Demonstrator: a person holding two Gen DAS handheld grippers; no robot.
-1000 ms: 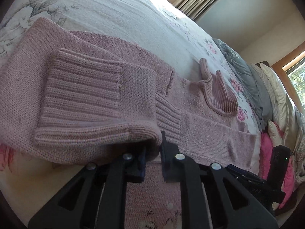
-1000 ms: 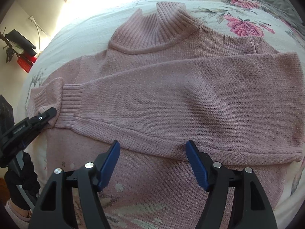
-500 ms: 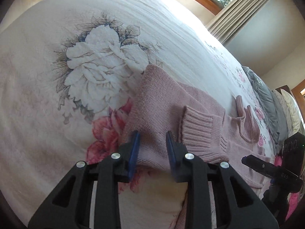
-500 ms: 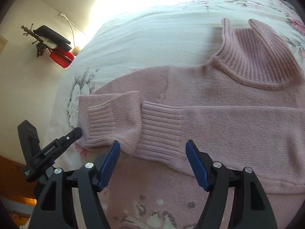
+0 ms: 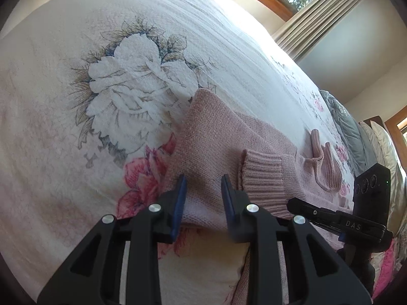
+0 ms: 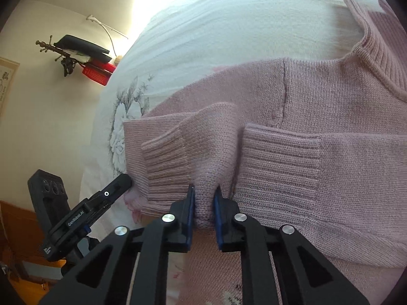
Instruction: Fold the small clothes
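Two hand-held grippers at sweater's (image 6: 318, 117) sleeve end on bed (image 5: 63, 139): right hand-held gripper (image 6: 204, 203) pinches knit between cuffs; left hand-held gripper (image 5: 203, 198) released, just beside. We judge sweater's long axis runs rightward from there.

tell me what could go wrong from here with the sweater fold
The right gripper pinches only a small tuck of the pink sweater between the two ribbed cuffs; lifting could drag both folded sleeves out of place. The left gripper is open over the sweater's edge, so a one-sided pull may skew the fold.
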